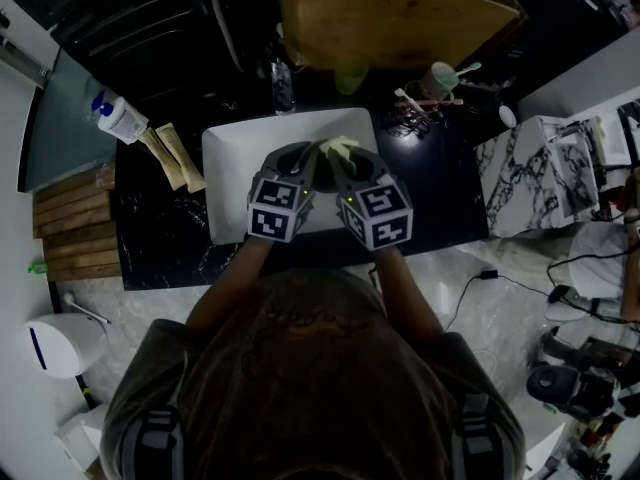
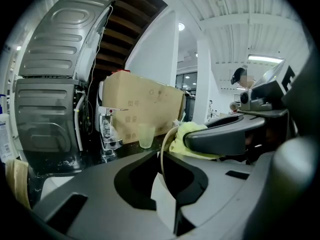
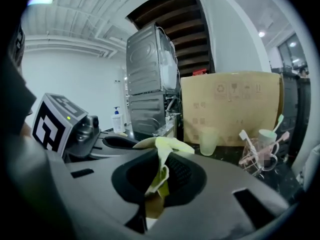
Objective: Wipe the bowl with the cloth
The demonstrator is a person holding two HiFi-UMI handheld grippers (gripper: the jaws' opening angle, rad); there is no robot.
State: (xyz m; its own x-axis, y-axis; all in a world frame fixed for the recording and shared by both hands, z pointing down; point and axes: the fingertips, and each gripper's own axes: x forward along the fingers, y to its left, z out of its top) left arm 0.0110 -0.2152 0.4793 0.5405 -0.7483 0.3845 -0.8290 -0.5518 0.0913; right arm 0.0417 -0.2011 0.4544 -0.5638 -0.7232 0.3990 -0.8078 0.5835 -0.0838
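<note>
Above the white basin [image 1: 228, 173], both grippers side by side. Left gripper [image 2: 165, 184] closed on the bowl [image 2: 161, 156] by its thin rim; right gripper [image 3: 156, 189] pinching the yellow-green cloth [image 3: 165, 149]. Likely at the start of wiping. Next: press the cloth inside the bowl, sweep round, keep the rim steady.

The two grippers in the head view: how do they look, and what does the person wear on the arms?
Both the left gripper and the right gripper have smooth grey bodies. Each carries a white cube with black square markers and a small green light. The forearms are bare; a brownish short-sleeved shirt and grey shoulder straps show.
</note>
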